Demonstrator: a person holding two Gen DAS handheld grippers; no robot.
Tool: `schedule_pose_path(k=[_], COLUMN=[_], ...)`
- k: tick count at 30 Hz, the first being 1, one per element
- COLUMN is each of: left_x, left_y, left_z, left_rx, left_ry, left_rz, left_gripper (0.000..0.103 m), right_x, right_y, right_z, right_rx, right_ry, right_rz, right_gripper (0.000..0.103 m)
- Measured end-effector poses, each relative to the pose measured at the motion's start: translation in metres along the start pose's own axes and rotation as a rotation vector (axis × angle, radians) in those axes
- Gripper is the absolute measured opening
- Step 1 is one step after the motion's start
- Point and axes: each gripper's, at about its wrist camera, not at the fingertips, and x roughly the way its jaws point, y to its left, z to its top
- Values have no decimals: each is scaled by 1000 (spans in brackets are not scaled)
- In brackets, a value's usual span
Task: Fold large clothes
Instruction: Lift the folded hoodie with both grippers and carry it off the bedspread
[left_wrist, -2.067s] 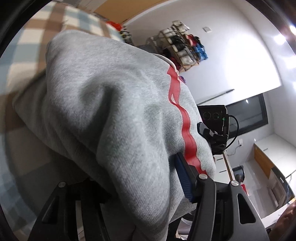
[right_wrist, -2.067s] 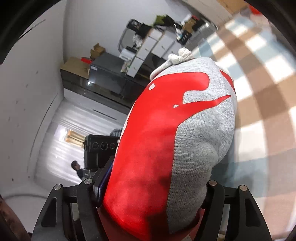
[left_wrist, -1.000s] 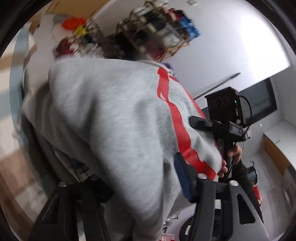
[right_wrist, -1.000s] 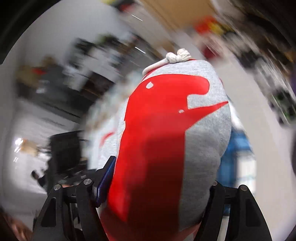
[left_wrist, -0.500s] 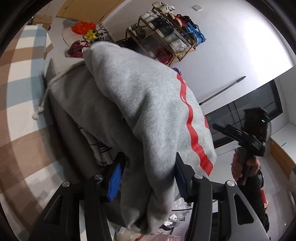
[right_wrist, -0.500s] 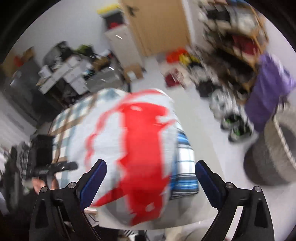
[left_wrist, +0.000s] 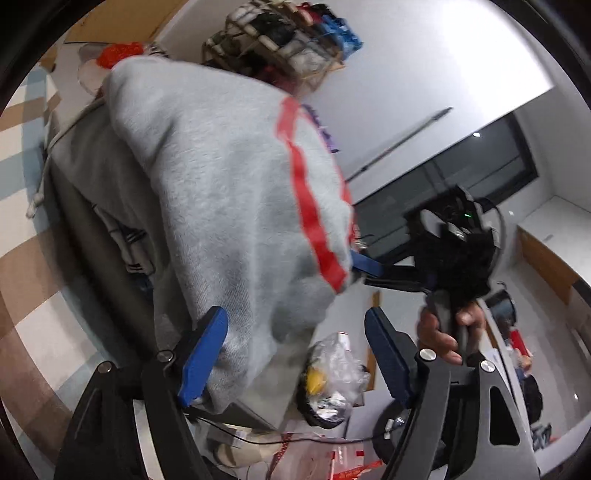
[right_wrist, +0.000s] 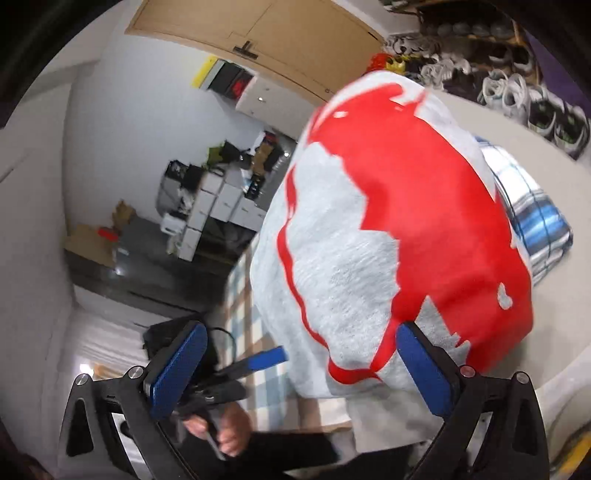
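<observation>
Sweatshirt (left_wrist: 221, 206) lay folded atop striped clothes (right_wrist: 535, 221). Left claw (left_wrist: 295, 350), right claw (right_wrist: 295, 369) just spread, nothing pinched. Risk: withdrawing pads snag fabric, undo fold.

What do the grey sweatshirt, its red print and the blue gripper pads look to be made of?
Grey sweatshirt: soft heathered knit, probably cotton fleece; matte, fuzzy, falling in thick rounded folds.
Red print: smooth, flat, solid colour with crisp edges, so likely a screen print or vinyl transfer.
Blue pads: fine ribbed texture, matte; probably rubber or printed plastic, hard to say which.
</observation>
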Motion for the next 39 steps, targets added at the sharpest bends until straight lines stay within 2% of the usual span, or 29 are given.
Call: schedule_pose_path(k=[3,7,12,14,16,17,19,21,22,23,26,28,29,30,33,35,37,39], left_x=[3,-4,-9,-15,-29,-33,-46,-56,-59,-60,-65,-73,-78,-85,-94,-96,-92,-91], left_y=[16,34,38,34,28,27,26,30,31,34,36,37,36,38,38,39,36,28], left_z=[-6,-14,-24,-28,-32,-33,-35,-37,-39,-41,-49,-56,-59,-64,-70,-70,-60,-50], left_rx=[-46,-145,-172,-150,-126,-122,-128,-141,-151,-154,-138,-115,-95,-82,-40,-29,-38,-45], left_ry=[9,-20,24,26,-21,-34,-62,-69,-65,-56,-40,-39,-39,-40,-40,-39,-45,-58], left_rz=[68,44,137,106,73,59,46,24,19,20,31,49,64,75,105,117,84,24], left_gripper=[73,72,73,73,73,73,73,73,73,73,73,73,73,73,73,73,73,73], right_x=[13,25,31,21,17,16,24,49,71,87,152,196,206,209,198,173,143,117], right_y=[9,21,49,72,97,112,138,149,153,153,143,122,116,114,109,118,130,135], right_z=[-11,-13,-4,2,8,11,28,44,57,65,82,78,77,79,85,87,85,81], right_rx=[-95,-69,-56,-74,-123,-161,-241,-285,-315,-338,-425,-495,-529,-538,-477,-462,-428,-394], right_ry=[15,-7,18,-2,-11,-34,-96,-82,-65,-54,59,159,171,167,168,145,61,19], right_rz=[-91,-176,-334,-326,-261,-265,-371,-507,-635,-712,-933,-1118,-1166,-1175,-1120,-1035,-957,-883], right_gripper=[103,103,103,103,103,103,103,103,103,103,103,103,103,103,103,103,103,103])
